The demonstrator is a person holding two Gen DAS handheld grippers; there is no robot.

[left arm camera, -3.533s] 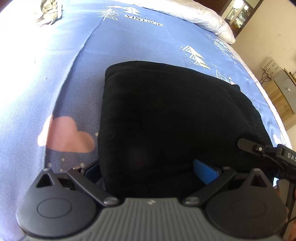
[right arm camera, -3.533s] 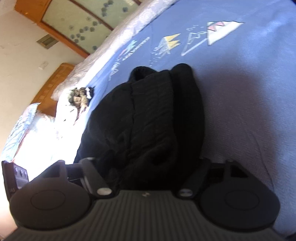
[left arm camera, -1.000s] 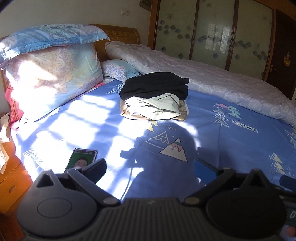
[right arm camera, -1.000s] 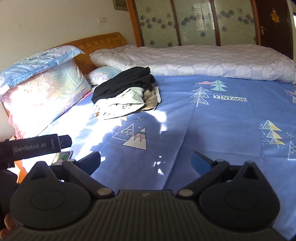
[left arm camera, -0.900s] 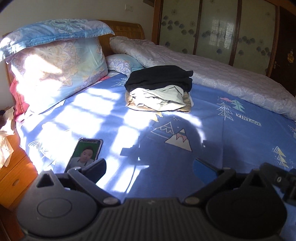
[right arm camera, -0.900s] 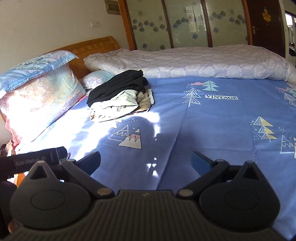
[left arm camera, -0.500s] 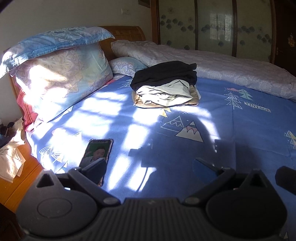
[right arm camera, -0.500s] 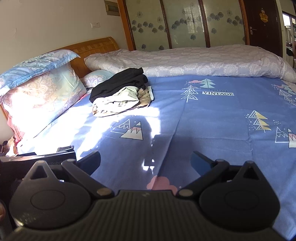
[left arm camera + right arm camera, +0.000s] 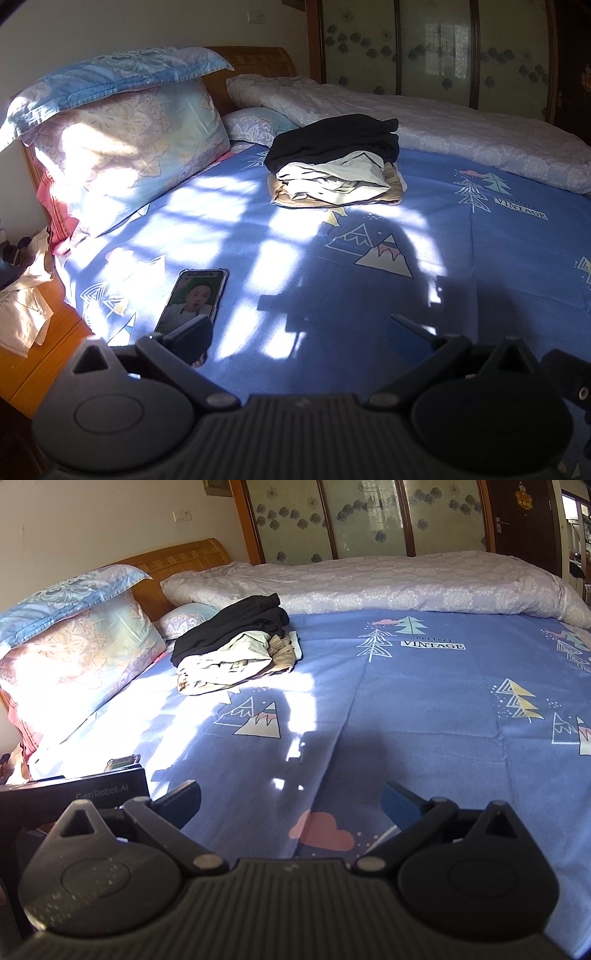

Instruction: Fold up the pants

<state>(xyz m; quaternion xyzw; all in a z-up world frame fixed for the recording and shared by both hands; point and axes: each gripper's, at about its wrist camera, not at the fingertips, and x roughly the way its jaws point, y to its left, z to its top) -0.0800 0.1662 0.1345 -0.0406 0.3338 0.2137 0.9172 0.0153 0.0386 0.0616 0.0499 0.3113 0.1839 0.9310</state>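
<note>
Left wrist view: my left hand-held gripper [image 9: 299, 328] hangs over the near part of the bed with its blue cartoon-print sheet [image 9: 332, 280], jaws spread wide, nothing between them. The folded black pants [image 9: 332, 142] sit on top of a stack toward the headboard end of the bed, over a cream folded garment [image 9: 332, 177] and a tan one [image 9: 295, 195] under that. The stack is well apart from me. A black smartphone with its screen lit [image 9: 194, 299] lies just beside my left finger, near the bed's left edge. Big floral pillows [image 9: 122, 147] lean at the headboard corner; a pale lilac quilt [image 9: 461, 136] is rolled along the far edge.

Right wrist view: my right hand-held gripper [image 9: 291, 797] is also wide open and empty, above the sheet near the pink cloud print [image 9: 321, 830]. Same stack seen toward the headboard, black pants on top. The left unit's black body [image 9: 74, 794] shows at the left edge, close to mine.

Judgement: the fold looks done and the pants stacked. Risks from here: the top layer looks loosely set, so a nudge could slide it off; lowering the left gripper could knock the phone off the bed's edge; the two units could bump, being so close.
</note>
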